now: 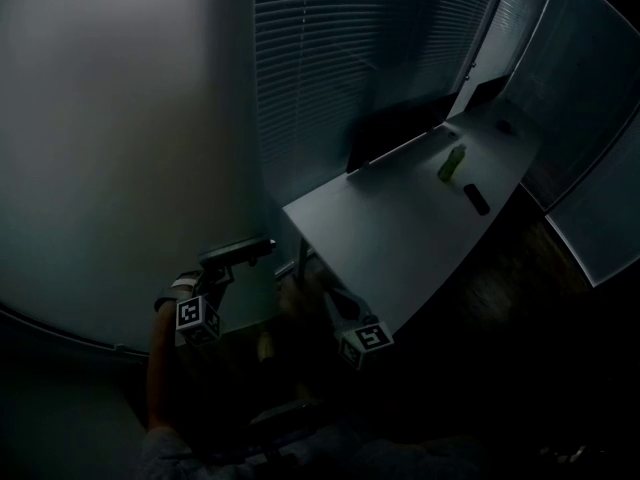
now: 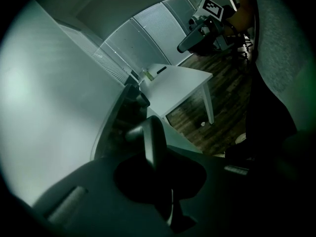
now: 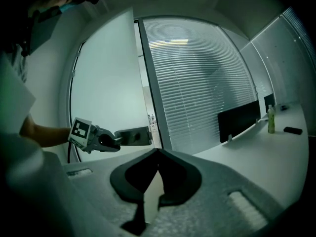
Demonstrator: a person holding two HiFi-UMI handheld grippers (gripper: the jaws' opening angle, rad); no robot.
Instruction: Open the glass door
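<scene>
The frosted glass door fills the left of the head view, and its dark lever handle sticks out near the door's edge. My left gripper is shut on that handle. In the left gripper view the handle runs down between the jaws. The right gripper view shows the left gripper clamped on the handle beside the door frame. My right gripper hangs to the right of the handle, apart from the door. Its jaws are shut, tips together, with nothing between them.
A white desk stands close on the right, its near corner by my right gripper. A green bottle, a small black object and a dark monitor are on it. Slatted blinds cover the glass wall behind. The floor is dark wood.
</scene>
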